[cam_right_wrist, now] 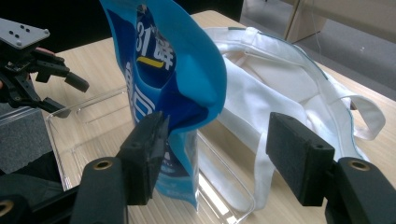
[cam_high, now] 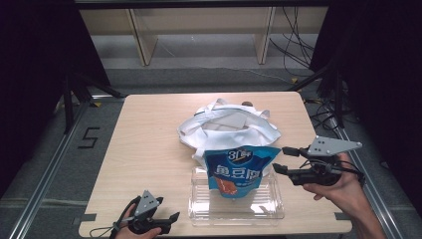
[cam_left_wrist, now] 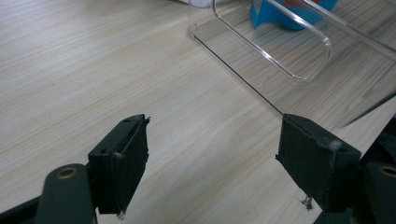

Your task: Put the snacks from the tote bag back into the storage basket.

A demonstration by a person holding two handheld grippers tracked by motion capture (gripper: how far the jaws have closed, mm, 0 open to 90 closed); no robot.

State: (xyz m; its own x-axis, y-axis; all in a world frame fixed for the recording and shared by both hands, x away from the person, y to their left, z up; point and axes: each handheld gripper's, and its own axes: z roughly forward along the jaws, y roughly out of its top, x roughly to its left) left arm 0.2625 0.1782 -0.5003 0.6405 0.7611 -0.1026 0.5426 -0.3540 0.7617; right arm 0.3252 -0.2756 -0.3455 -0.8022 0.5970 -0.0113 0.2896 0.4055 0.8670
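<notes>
High view frames a pale wooden table (cam_high: pixel 149 149) with a blue foil snack pouch (cam_high: pixel 239 172) standing upright in a clear plastic tray (cam_high: pixel 236 211) near the table's front edge, its top leaning back against a white cloth tote bag (cam_high: pixel 229 127) that lies crumpled just behind the tray. The right gripper (cam_high: pixel 281 159), held in a hand (cam_high: pixel 338 186) at the right of the table, points leftward at the pouch's right edge with its jaws spread apart. Right gripper view shows the same right gripper (cam_right_wrist: pixel 215 154) with its two black padded jaws well open: the blue foil snack pouch (cam_right_wrist: pixel 173 79) sits against the left jaw's pad and partly in the gap, while the right jaw stands clear of it in front of the white cloth tote bag (cam_right_wrist: pixel 289 79), so the pouch is not clamped. The clear plastic tray (cam_right_wrist: pixel 93 135) lies beneath the pouch. The left gripper (cam_high: pixel 166 219) rests low at the table's front left, just beside the tray's left end. Left gripper view shows that left gripper (cam_left_wrist: pixel 215 154) with jaws wide apart and nothing but bare pale wooden table (cam_left_wrist: pixel 93 70) between them, the clear plastic tray (cam_left_wrist: pixel 280 60) lying ahead.
</notes>
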